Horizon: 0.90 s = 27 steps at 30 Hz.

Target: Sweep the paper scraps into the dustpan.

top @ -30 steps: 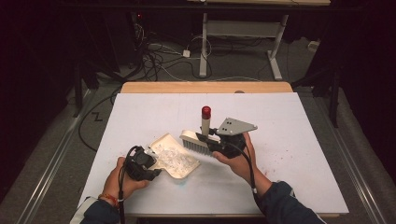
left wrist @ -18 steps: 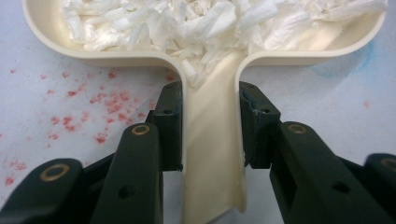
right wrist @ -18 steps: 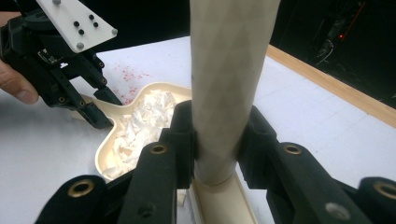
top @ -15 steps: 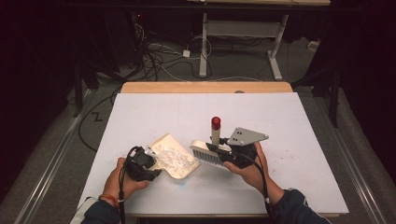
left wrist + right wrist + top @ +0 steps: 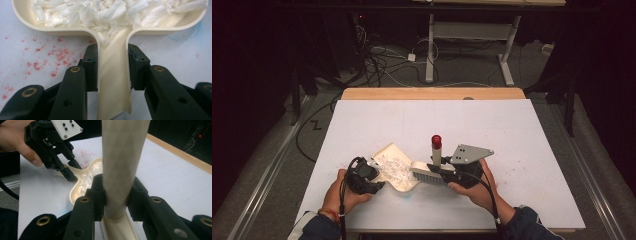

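One cream dustpan (image 5: 113, 82) lying on the white table (image 5: 532, 135), its handle being pinched between the left gripper (image 5: 112, 67) jaws, shredded white paper (image 5: 110, 11) piling just beyond them (many scraps), one brush (image 5: 428, 172) being clamped by its handle between the right gripper (image 5: 115, 192) jaws.

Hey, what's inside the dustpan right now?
A heap of white shredded paper fills the cream dustpan, spilling toward its handle. The pan's floor under the heap is covered, so anything beneath can't be seen.
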### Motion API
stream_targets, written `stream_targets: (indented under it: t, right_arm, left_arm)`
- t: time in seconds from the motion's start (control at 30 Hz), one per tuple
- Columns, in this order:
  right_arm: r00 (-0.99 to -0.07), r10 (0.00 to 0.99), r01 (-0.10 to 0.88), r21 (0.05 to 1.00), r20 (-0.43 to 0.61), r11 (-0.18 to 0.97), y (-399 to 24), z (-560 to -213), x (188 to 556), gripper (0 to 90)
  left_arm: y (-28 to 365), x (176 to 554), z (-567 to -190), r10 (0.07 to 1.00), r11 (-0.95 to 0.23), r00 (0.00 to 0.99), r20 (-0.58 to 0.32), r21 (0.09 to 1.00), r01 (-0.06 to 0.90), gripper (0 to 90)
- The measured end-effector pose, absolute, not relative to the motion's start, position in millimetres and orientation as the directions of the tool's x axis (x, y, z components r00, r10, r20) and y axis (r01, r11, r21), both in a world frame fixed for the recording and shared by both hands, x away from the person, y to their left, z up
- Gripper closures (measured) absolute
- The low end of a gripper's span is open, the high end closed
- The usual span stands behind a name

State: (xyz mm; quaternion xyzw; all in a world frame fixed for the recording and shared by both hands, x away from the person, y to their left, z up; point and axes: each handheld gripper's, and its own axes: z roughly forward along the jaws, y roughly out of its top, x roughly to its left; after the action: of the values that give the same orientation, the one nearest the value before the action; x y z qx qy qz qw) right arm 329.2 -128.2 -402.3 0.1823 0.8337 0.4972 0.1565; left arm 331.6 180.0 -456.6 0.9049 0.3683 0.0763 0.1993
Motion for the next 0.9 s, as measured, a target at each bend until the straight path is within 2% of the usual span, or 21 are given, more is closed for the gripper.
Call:
stream_targets:
  t: [0.53,0.9]
  right_arm:
    - [-0.861,0.502,0.128,0.922,-0.079,0.365,-149,-378,326,71.3]
    - [-0.843,0.527,0.155,0.891,-0.105,0.426,-174,-384,320,71.3]
  left_arm:
    - [180,332,-458,0.697,-0.65,0.717,-0.01,0.412,0.638,63.1]
    - [184,328,-456,0.688,-0.661,0.726,-0.008,0.407,0.63,63.2]
